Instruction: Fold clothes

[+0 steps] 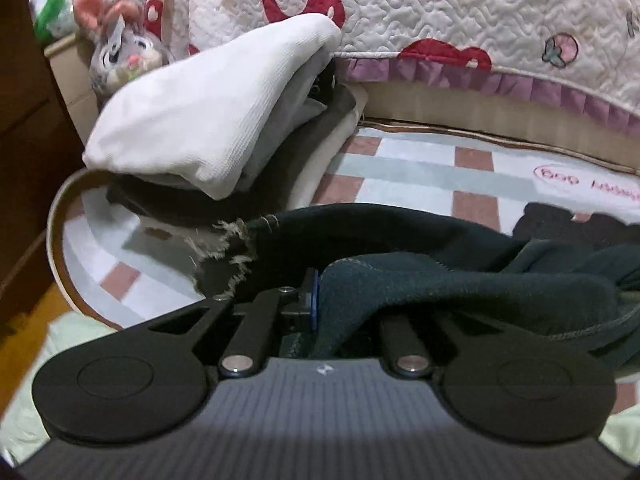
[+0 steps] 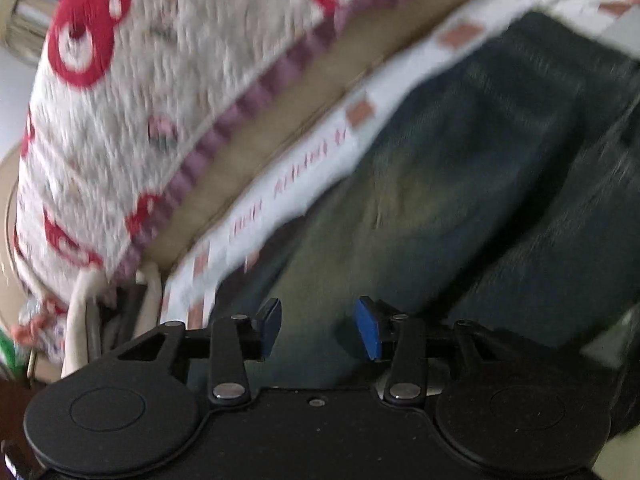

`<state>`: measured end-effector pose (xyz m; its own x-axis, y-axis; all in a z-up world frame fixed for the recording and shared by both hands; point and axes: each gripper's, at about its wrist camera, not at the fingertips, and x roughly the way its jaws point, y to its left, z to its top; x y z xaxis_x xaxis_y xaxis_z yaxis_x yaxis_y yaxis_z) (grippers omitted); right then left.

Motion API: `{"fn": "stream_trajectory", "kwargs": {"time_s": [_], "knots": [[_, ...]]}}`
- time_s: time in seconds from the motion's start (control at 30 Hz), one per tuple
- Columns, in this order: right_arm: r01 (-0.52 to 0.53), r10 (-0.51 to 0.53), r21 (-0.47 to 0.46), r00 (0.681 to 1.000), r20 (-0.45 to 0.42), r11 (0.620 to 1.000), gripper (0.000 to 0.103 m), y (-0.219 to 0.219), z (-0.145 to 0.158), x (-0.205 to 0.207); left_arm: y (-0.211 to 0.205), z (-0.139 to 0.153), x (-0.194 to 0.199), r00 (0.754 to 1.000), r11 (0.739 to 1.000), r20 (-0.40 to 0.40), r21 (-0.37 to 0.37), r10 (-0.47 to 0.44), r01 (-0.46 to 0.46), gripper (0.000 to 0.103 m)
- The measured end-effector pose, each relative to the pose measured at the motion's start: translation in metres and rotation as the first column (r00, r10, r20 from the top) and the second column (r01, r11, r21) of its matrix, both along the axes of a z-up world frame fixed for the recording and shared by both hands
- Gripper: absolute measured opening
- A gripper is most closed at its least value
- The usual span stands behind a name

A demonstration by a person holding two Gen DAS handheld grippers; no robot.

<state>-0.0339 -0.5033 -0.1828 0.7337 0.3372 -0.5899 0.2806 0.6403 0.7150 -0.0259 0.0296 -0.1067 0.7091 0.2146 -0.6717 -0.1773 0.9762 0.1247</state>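
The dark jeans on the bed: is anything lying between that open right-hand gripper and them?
Nothing visible. The right gripper hangs open directly over the dark jeans, with only bare denim between its blue pads. The picture is blurred, though.

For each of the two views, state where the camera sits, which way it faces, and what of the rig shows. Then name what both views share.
Left wrist: on the left claw, looking forward and down over the bed at a stack of folded clothes; its jaws are shut on dark jeans.
Right wrist: on the right claw, looking down on the jeans; its jaws stand open with nothing gripped.
Shared: the jeans, the checked bed sheet and the bear-print quilt.
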Motion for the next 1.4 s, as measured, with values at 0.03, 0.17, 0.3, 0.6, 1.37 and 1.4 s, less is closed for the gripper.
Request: {"fn": "stream_trajectory", "kwargs": {"time_s": [0.03,0.17,0.3,0.6,1.37,1.4], "knots": [[-0.045,0.048,0.063,0.998,-0.039,0.997,0.049,0.006,-0.009,0.001,0.003,0.001,0.000,1.000,1.000,0.000,-0.016,0.008,-0.008,0.012],[-0.080,0.111,0.362,0.992,-0.067,0.929,0.049,0.018,-0.051,-0.017,0.013,0.001,-0.001,0.999,0.998,-0.005,-0.056,0.041,-0.041,0.016],[-0.023,0.034,0.196,0.998,-0.054,0.980,0.049,0.020,-0.047,-0.013,0.014,-0.007,0.000,0.997,0.997,-0.015,-0.041,0.070,-0.071,0.016],[0.091,-0.100,0.044,0.959,0.266,0.995,0.005,0.009,-0.010,-0.024,0.020,0.011,-0.002,0.999,0.991,-0.043,-0.131,-0.022,0.016,0.013],[0.235,-0.206,-0.414,0.972,0.114,0.880,0.001,-0.109,0.003,0.027,-0.051,-0.026,0.085,0.871,0.890,-0.243,0.055,-0.427,0.452,0.041],[0.234,-0.207,-0.417,0.972,0.110,0.878,0.001,-0.108,0.003,0.028,-0.051,-0.023,0.081,0.869,0.887,-0.227,0.044,-0.440,0.460,0.042]]}}
